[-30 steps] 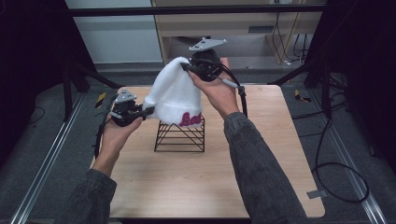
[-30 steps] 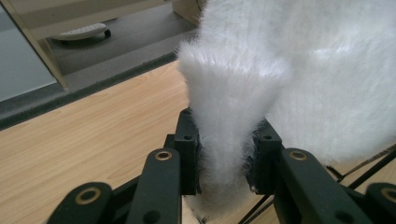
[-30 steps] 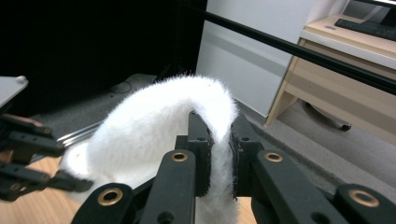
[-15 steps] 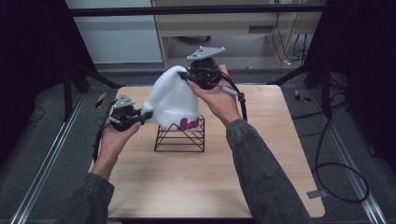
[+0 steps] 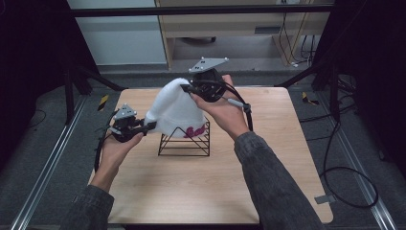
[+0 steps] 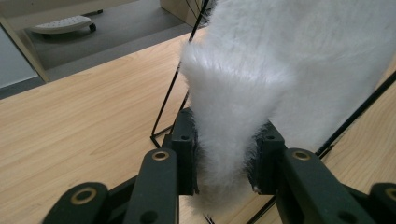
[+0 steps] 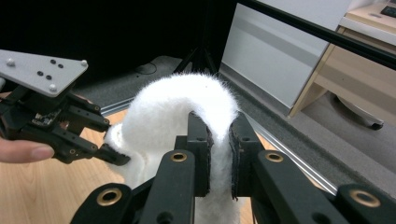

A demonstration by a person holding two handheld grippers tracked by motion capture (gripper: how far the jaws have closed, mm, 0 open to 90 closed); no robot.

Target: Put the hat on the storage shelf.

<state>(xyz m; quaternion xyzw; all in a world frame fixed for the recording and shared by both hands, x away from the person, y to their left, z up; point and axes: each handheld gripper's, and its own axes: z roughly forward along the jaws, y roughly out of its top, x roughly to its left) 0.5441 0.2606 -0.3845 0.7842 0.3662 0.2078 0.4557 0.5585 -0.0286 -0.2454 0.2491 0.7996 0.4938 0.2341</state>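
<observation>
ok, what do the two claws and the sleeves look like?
Both claws, left and right, are black two-jaw linkages with brass-coloured pivot pins. Each carries a grey three-cornered plate with small studs and trails a black cable. Sleeves are dark grey.

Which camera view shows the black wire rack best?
The high view: the whole wire rack stands on the table, with the white furry hat draped over its top. The left gripper view shows just a few thin wires beside the fur. In the right gripper view the hat hides it.
</observation>
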